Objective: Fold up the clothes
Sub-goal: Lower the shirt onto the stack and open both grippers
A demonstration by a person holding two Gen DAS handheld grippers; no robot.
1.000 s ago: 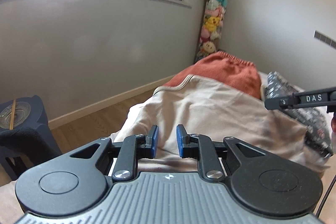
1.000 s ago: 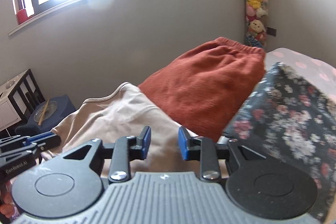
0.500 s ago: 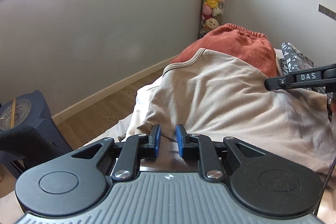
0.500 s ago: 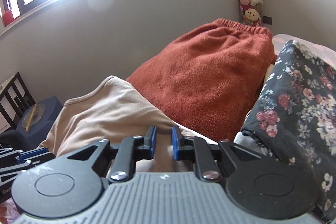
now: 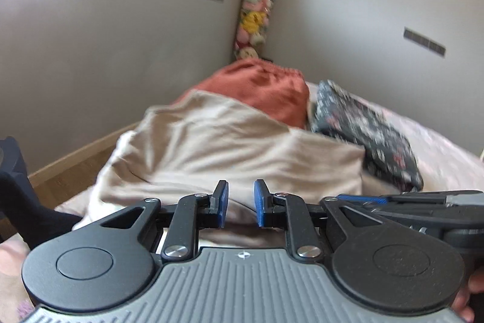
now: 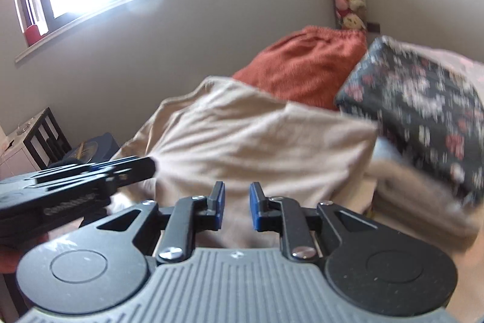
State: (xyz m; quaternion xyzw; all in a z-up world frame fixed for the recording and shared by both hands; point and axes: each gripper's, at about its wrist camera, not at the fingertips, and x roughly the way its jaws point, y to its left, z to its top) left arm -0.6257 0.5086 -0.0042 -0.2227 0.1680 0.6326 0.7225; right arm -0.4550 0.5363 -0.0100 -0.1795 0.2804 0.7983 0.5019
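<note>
A beige garment (image 5: 230, 147) lies folded over on the bed, also in the right wrist view (image 6: 257, 141). My left gripper (image 5: 240, 203) sits at its near edge with a gap between the blue pads, and beige cloth shows in that gap. My right gripper (image 6: 237, 206) stands the same way over the garment's near edge. Whether either pair of pads pinches the cloth is unclear. The left gripper's body (image 6: 75, 183) shows at the left of the right wrist view, its tip touching the garment. The right gripper's body (image 5: 423, 202) shows at the right of the left wrist view.
A rust-orange garment (image 5: 260, 90) and a dark floral folded piece (image 5: 369, 129) lie beyond the beige one on the pink bed (image 5: 438, 147). A tube of plush toys (image 5: 255, 11) stands in the corner. A dark blue stool (image 6: 90, 147) and wood floor (image 5: 69, 177) are at left.
Both grippers' pads have opened wider than half a second ago. Both have pulled back and together, and the beige garment now lies doubled over with a fold at its right side.
</note>
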